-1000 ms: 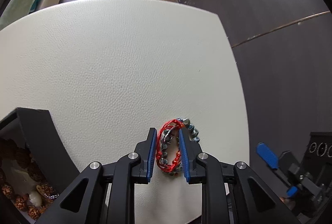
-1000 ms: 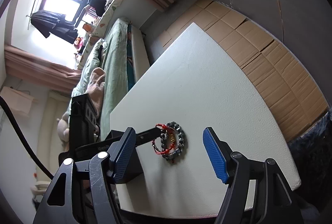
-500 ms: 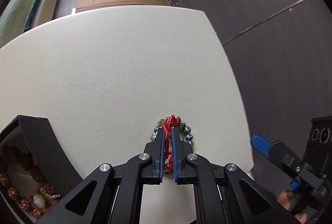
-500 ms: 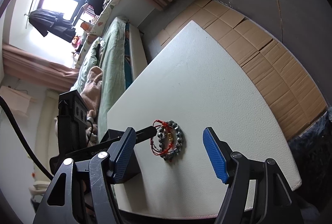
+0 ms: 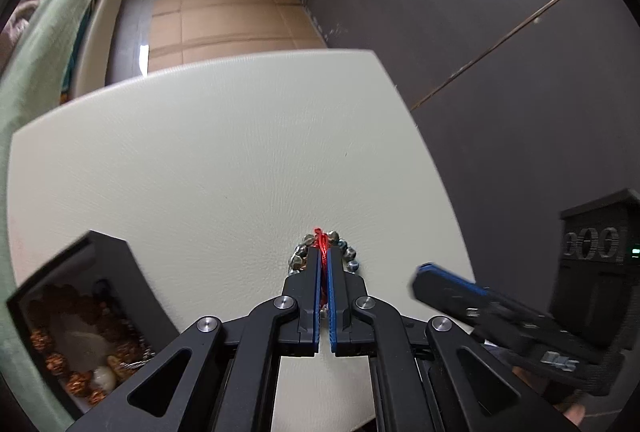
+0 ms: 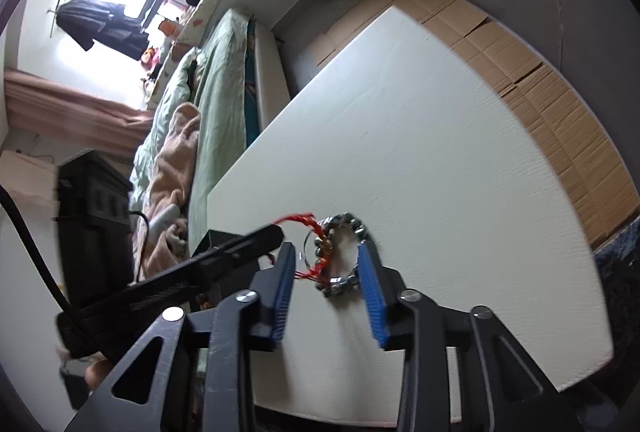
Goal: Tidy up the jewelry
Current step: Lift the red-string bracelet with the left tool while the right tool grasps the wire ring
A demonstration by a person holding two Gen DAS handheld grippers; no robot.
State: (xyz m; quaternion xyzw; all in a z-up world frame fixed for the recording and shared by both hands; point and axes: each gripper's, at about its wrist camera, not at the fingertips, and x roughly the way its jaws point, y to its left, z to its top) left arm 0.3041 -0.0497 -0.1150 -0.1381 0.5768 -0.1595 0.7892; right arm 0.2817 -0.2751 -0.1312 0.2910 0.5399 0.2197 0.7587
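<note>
My left claw [image 5: 324,264] is pinching the red cord bracelet [image 6: 308,232]; my right claw [image 6: 328,272] is closing around the beaded bracelet [image 6: 347,252], needing separation next.

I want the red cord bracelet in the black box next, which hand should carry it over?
Left, likely. The left gripper is shut on the red cord bracelet, and the black box sits on its side. The right gripper is closing around the beaded bracelet.

Left wrist view — close, steeply down along own gripper [image 5: 324,264] onto table [image 5: 200,159]. Right wrist view — close, shallower, tilted. Shared: table, bracelets [image 6: 340,252] lower centre, each other's gripper.
</note>
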